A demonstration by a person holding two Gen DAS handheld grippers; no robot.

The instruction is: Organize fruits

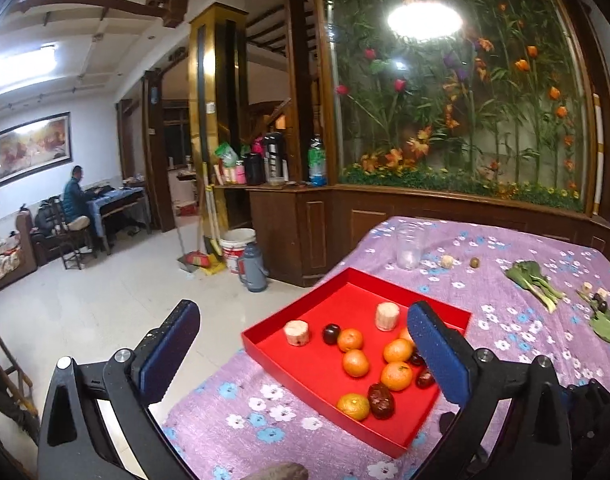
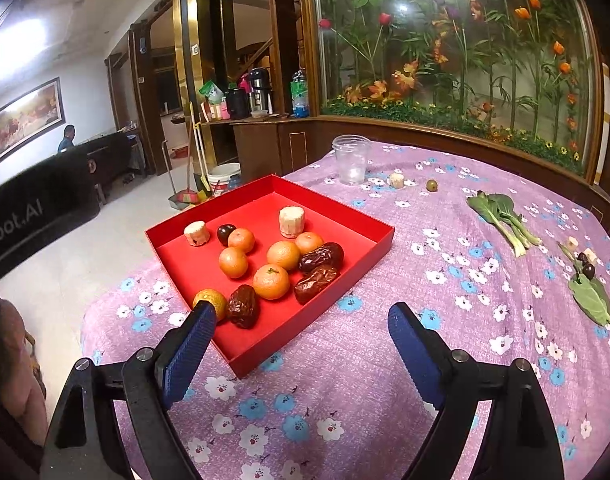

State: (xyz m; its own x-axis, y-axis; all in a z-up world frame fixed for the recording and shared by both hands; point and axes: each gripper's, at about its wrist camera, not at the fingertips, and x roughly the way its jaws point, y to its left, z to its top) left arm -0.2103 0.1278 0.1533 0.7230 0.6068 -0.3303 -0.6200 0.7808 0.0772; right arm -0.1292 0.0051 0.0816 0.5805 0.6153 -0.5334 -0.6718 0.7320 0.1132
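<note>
Flower-filled glass wall (image 1: 457, 92), tiled floor (image 1: 105, 296)

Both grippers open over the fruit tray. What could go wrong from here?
1. The red tray sits at the table's corner, one corner near or past the edge; a push from the left gripper might slide it off.
2. The mandarins and dates lie packed together, so the right gripper closing on one may roll or squash neighbours.
3. Loose fruit lies beside the greens and the clear cup; reaching over could topple the cup.
</note>
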